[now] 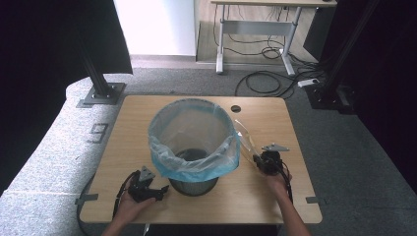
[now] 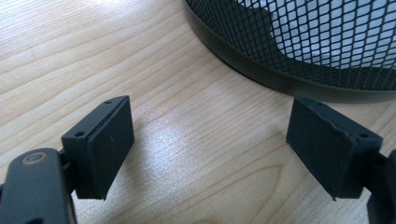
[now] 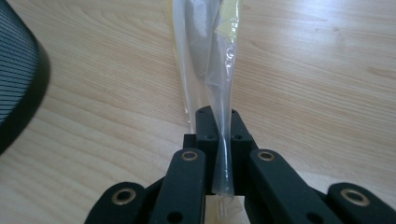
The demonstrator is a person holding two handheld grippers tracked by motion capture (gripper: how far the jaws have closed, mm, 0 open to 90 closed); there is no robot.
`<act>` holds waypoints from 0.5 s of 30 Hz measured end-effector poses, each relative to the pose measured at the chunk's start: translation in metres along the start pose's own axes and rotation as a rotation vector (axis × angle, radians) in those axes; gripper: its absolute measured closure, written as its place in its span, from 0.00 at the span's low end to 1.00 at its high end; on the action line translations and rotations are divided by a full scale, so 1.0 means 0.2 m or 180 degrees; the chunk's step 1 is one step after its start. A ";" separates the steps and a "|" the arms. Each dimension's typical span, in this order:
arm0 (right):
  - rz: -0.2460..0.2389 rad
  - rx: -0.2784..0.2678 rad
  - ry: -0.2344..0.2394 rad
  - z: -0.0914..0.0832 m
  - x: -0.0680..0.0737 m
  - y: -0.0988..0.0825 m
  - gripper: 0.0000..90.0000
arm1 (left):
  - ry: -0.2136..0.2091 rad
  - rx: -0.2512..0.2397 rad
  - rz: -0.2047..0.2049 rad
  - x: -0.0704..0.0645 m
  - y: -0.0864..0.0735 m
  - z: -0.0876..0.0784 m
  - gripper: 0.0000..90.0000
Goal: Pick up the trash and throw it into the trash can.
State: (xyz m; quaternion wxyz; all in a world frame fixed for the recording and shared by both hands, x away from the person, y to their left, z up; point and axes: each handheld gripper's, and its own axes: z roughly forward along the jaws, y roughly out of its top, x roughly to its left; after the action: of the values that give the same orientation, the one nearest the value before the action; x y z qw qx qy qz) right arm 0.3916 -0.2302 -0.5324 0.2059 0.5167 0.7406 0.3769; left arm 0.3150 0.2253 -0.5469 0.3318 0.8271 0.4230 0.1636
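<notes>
our right gripper (image 3: 219, 140) pinches a clear plastic bag (image 3: 210, 60), thin, limp, probably slippery; we hold its gathered edge. left gripper (image 2: 210, 144) gapes wide, empty, beside mesh bin (image 2: 299, 42).

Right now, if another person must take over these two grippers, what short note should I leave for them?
Right gripper: jaws shut on a clear, thin plastic bag, pinched into a narrow strip that stretches away over the light wooden table.
Left gripper: jaws open, nothing between them, resting low on the table in front of the bin.
Black wire-mesh waste bin: upright at mid-table, already lined with a blue-rimmed translucent liner folded over its rim.
Done: clear bag gripped.
Left: probably moving that bag; where it goes I cannot tell.
</notes>
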 end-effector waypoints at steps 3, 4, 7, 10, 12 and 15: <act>0.0012 -0.0064 0.0062 -0.06 -0.01 -0.02 0.97 | -0.0002 -0.0001 0.0002 0.00 0.00 0.00 0.16; 0.0018 -0.0100 0.0085 -0.08 -0.01 -0.02 0.97 | -0.0002 -0.0003 0.0002 0.00 0.00 0.00 0.16; 0.0079 -0.0263 0.0154 -0.16 -0.02 -0.01 0.97 | -0.0003 -0.0003 0.0002 0.00 0.00 0.00 0.16; 0.0126 -0.0406 0.0178 -0.22 -0.02 0.00 0.97 | -0.0003 -0.0003 0.0002 0.00 0.00 0.00 0.16; 0.0183 -0.0531 0.0210 -0.27 -0.03 0.01 0.97 | -0.0003 -0.0003 0.0002 0.00 0.00 0.00 0.16; 0.0242 -0.0660 0.0236 -0.31 -0.04 0.03 0.97 | -0.0004 -0.0004 0.0003 0.00 0.00 0.00 0.16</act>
State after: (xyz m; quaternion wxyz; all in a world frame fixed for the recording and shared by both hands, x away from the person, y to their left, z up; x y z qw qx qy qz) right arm 0.3556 -0.2584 -0.4908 0.2163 0.5061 0.6846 0.4779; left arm 0.3147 0.2250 -0.5470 0.3325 0.8273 0.4223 0.1635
